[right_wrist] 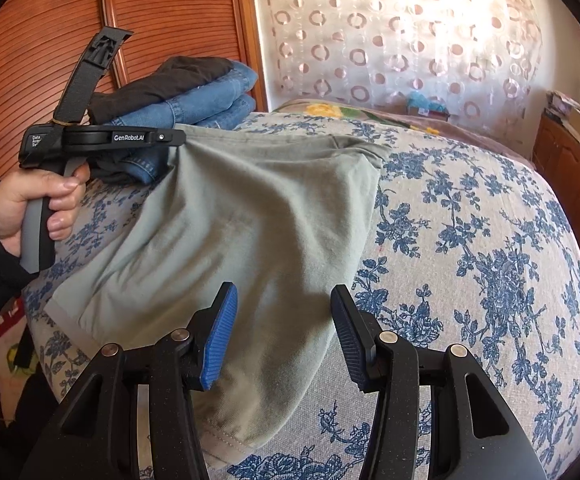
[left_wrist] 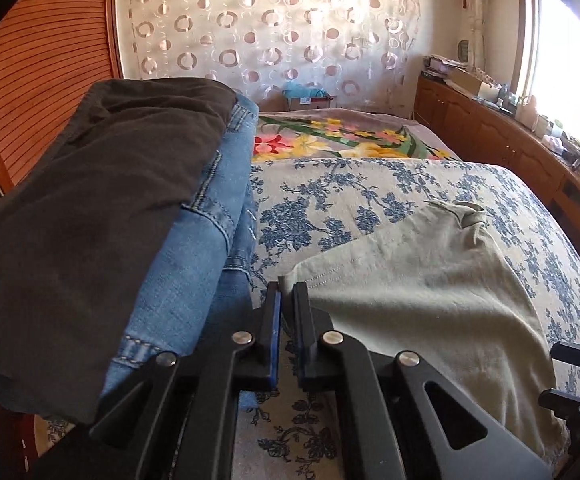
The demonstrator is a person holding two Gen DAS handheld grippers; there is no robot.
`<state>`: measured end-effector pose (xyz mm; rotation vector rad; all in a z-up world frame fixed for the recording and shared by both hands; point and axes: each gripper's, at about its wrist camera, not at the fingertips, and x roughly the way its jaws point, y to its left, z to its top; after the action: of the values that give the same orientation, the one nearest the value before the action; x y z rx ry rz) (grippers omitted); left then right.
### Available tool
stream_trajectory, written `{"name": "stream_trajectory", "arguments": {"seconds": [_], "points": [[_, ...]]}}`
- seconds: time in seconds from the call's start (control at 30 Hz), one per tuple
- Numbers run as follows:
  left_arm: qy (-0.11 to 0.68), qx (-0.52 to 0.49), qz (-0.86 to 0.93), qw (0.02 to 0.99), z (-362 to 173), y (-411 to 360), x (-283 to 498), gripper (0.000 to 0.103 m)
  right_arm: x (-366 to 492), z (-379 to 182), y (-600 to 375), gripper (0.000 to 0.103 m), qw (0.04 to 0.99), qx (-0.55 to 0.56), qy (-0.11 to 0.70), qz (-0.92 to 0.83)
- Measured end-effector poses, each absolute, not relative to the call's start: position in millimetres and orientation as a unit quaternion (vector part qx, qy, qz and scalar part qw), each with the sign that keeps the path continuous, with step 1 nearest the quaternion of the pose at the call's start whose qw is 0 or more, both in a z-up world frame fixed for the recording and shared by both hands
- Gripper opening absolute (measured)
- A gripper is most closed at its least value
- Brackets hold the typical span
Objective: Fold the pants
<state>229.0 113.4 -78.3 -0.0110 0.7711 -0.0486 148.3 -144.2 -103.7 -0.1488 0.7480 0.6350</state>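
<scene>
**Pants**. Pale green, lying on the bed, whose blue-flowered cover serves as landmark. They take up the near left part of the bed. One hemmed corner is lifted clear of the bed; the rest slopes down onto it and lies loose and creased. A bunched end lies farther up the bed.

**Left gripper**. Closed on the lifted corner of the pants; the cloth edge is pinched between the pads. Seen from the right wrist, it is held in a hand just off the bed's left side, with the cloth hanging from its tip.

**Right gripper**. Jaws part open, nothing between them. It hovers over the near edge of the pants, above the bed's near side; whether it touches the cloth I cannot tell.

**Stack**. Folded jeans with a dark garment on top, at the bed's far left edge, just beside the lifted corner.

**Step in hand (judged).** Start of a fold: one corner taken, the second not yet.

**Next move calls for (judged).** The right gripper to close on the matching near corner, so both corners can be carried together across the bed without the cloth sagging or twisting, and clear of the stack.
</scene>
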Motion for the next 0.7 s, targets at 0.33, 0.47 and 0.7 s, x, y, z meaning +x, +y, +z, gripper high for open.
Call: {"name": "stream_trajectory", "arguments": {"seconds": [0.33,0.47,0.7], "points": [[0.381,0.015,-0.066,0.922,-78,95,208,0.047,148,-104,-144,0.049,0.88,-0.071,0.359,0.305],[0.385,0.008,-0.064,0.921,-81,93,195,0.047,148,-104,-144,0.049,0.88,-0.071,0.359,0.305],[0.404,0.001,-0.061,0.913,-94,91,182,0.04,148,-104,-144,0.049,0.879,-0.071,0.359,0.305]]}}
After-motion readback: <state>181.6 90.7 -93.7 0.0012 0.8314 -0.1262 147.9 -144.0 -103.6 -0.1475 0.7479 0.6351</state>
